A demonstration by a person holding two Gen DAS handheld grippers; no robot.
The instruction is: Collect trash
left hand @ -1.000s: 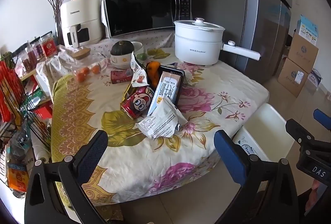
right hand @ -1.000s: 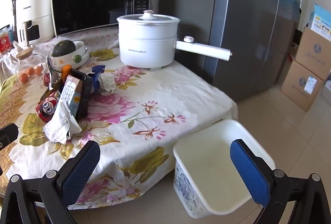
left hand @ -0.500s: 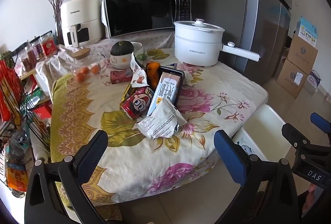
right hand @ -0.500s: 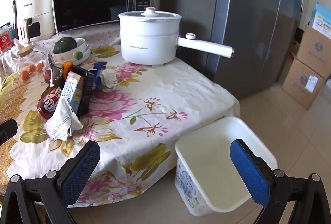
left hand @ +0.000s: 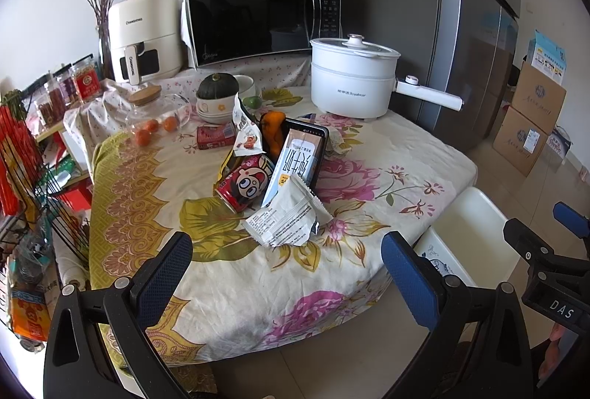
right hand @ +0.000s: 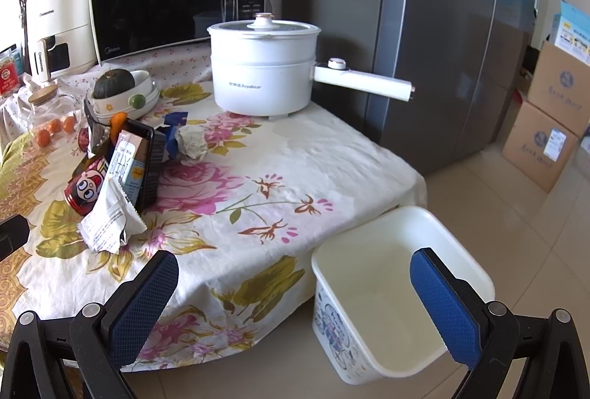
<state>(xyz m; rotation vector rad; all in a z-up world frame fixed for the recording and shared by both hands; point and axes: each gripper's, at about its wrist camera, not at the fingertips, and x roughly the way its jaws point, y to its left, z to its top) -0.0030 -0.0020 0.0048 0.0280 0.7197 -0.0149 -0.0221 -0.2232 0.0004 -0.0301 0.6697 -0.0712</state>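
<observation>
On the cloth: crinkled white wrapper (left hand: 285,220) at the front of a trash heap, near the table's front edge
Heap: red can (left hand: 245,183) on its side, flat carton (left hand: 295,163) leaning in a black tray (left hand: 320,148), crumpled paper ball (right hand: 191,142) behind
Bin (right hand: 391,292): white, square, smooth plastic, on the floor tiles beside the table corner
Left gripper (left hand: 287,271): blue textured pads spread wide, holding nothing, short of the wrapper
Right gripper (right hand: 295,303): pads wide apart too, above the bin's rim
Pot (right hand: 263,70): round, white, lidded, long handle

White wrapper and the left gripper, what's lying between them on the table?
Nothing: in the left wrist view, only bare floral tablecloth lies between the open left gripper and the white wrapper.
</observation>
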